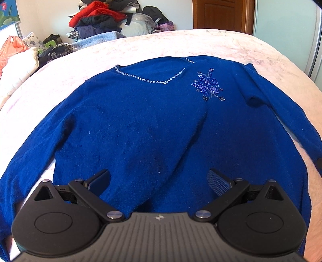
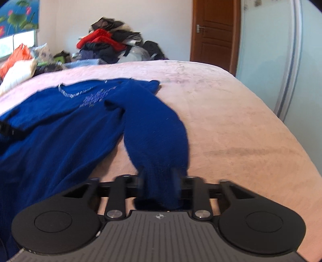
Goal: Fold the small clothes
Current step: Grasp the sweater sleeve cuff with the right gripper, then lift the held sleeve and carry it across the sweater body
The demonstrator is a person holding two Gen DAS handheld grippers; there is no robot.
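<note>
A blue sweater (image 1: 140, 125) with a beaded neckline and a beaded flower lies flat, front up, on the pink bed (image 1: 161, 44). My left gripper (image 1: 159, 181) is open and empty, hovering over the sweater's lower hem. In the right wrist view my right gripper (image 2: 159, 181) is shut on the cuff end of the sweater's right sleeve (image 2: 157, 131), which runs from the shoulder down to the jaws. The sweater body (image 2: 50, 131) lies to its left.
A pile of red, black and dark clothes (image 1: 100, 18) is stacked beyond the bed's far edge, with bags and a white pillow (image 1: 18, 66) at the left. A wooden door (image 2: 215, 32) and a pale wardrobe panel (image 2: 271, 50) stand at the right.
</note>
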